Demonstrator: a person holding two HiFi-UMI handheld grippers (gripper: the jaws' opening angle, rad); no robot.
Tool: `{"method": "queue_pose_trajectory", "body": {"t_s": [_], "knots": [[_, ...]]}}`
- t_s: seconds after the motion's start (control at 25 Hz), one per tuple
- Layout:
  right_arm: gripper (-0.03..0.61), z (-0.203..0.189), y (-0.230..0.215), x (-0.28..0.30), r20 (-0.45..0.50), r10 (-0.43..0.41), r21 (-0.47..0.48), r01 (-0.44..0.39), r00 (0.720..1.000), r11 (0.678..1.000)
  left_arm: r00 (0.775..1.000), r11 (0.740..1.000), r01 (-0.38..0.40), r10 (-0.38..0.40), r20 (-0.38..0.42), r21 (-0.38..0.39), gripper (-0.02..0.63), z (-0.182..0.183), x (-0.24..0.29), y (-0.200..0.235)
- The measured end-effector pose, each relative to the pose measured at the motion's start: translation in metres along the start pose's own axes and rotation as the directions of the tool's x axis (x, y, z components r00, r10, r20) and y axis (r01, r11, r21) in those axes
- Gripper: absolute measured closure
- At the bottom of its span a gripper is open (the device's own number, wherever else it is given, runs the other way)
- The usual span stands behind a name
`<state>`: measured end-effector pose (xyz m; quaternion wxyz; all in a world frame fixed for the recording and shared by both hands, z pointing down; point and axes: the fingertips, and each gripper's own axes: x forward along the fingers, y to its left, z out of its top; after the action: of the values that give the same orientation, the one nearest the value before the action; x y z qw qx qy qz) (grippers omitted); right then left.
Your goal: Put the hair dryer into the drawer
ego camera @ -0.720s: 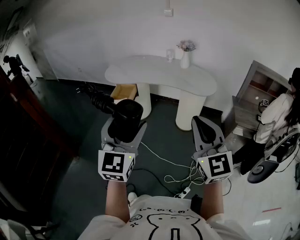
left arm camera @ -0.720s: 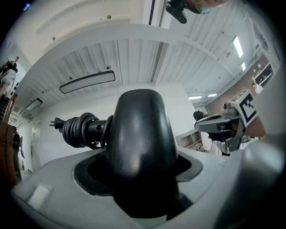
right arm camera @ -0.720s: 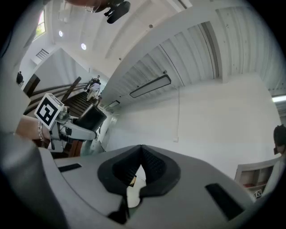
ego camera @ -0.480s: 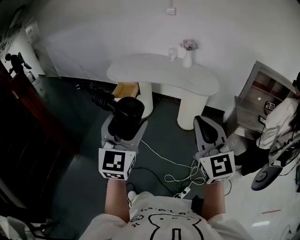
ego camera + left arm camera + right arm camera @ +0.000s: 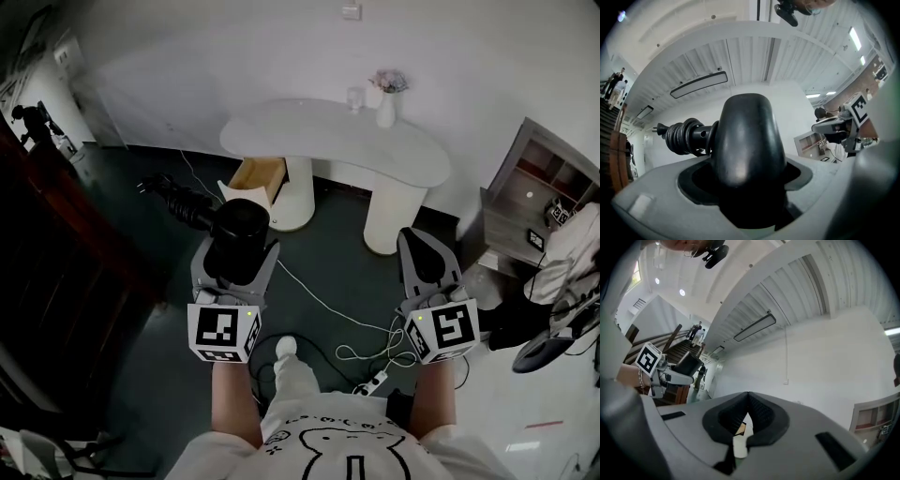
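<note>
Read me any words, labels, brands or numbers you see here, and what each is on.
No readable text anywhere.
Left marker cube, right marker cube: black-and-white square patterns, no letters.
Shirt: a line drawing; the small marks above it are too blurred to read.

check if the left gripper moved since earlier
Yes: in the head view the left gripper with the hair dryer has shifted left and down, away from the open drawer.

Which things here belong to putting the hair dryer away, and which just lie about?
For the job: hair dryer, left hand-held gripper shut on it, open drawer.
Lying about: vase, glass, power strip, shelf unit.
</note>
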<state>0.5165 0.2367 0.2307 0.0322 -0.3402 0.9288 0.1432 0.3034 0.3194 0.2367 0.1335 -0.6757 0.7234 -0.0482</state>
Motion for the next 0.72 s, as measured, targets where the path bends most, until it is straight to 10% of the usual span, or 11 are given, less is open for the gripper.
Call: {"method": "queue_pose_trajectory", "body": {"t_s": [0.72], "knots": [[0.583,-0.041,0.051,0.211,-0.062,0.071,-0.033,-0.073,0.996,0.997,0.994,0.992,-0.102,0.097,-0.059,-0.076,0.245,-0.083,0.094,0.184]]}}
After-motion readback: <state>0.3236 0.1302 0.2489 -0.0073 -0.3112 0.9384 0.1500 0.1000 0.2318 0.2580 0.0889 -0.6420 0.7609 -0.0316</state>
